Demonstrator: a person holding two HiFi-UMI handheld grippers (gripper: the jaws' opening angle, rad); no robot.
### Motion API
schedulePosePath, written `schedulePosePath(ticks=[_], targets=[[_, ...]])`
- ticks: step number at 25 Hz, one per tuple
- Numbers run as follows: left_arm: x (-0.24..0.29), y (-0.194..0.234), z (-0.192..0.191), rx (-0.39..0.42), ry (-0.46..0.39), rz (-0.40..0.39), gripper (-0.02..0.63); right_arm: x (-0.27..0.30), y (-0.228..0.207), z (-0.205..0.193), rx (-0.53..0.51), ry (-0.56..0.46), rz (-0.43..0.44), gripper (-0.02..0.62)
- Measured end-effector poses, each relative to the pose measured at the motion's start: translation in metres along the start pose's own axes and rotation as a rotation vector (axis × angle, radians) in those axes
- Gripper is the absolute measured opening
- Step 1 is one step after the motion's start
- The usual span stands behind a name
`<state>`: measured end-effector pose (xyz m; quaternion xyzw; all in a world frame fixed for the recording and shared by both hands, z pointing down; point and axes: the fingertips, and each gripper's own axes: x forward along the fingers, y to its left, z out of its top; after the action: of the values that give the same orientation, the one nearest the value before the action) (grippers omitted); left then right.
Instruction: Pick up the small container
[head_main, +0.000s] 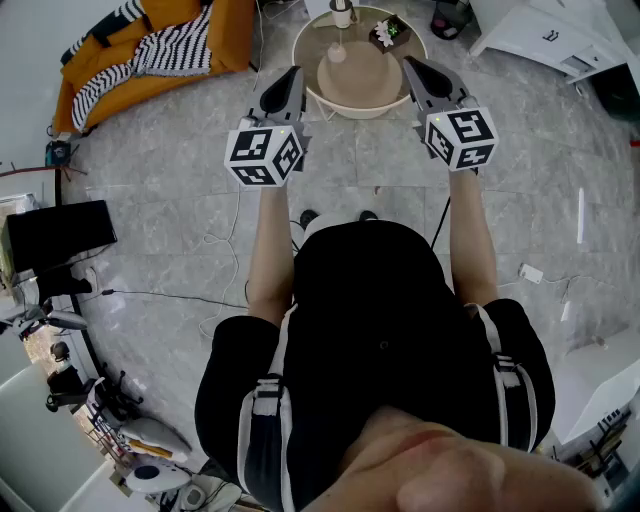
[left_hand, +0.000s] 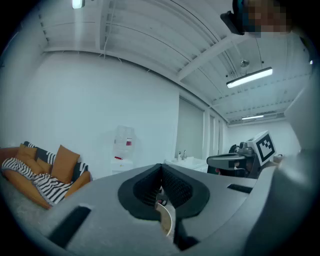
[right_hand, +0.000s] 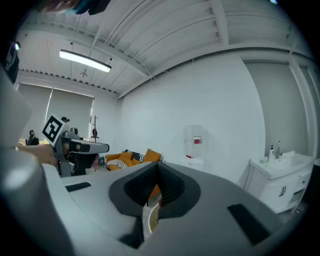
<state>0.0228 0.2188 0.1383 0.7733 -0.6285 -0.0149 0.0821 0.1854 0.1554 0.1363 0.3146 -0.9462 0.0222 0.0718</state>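
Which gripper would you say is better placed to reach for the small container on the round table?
Left, narrowly. The left gripper seems to have an open line to the small container, while the right gripper has a dark item lying in its way. Both grippers' jaws are shut and must open first.

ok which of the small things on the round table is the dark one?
The black one with green marks, on the table's right side; the cup and small lump are pale.
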Motion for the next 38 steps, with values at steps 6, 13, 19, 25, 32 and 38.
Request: schedulePosePath(ticks=[6,13,19,25,32,38], targets=[[0.002,-0.002,-0.005,0.006,0.015,0.016,0.018,-0.002,-0.002,0.000,-0.015,-0.009,0.009,0.003],[0.003,-0.012,-0.007,0.003,0.020,0.022,0.018,-0.005,-0.004,-0.002,-0.003,-0.014,0.027,0.003],[0.004,-0.011,-0.013,0.007,0.035,0.025,0.018,0.003,-0.005,-0.002,0.032,-0.043,0.039,0.003],[0.018,0.014,-0.028,-0.007,0.055,0.023,0.018,0.027,-0.005,-0.017,0.050,-0.013,0.041,0.003],[0.073,0.057,-0.024,-0.001,0.049,-0.034,0.018,0.081,-0.029,-0.012,0.034,0.003,-0.003,0.003],[0.132,0.115,-0.001,0.016,0.046,-0.104,0.018,0.148,-0.052,0.010,0.034,0.012,-0.075,0.003]])
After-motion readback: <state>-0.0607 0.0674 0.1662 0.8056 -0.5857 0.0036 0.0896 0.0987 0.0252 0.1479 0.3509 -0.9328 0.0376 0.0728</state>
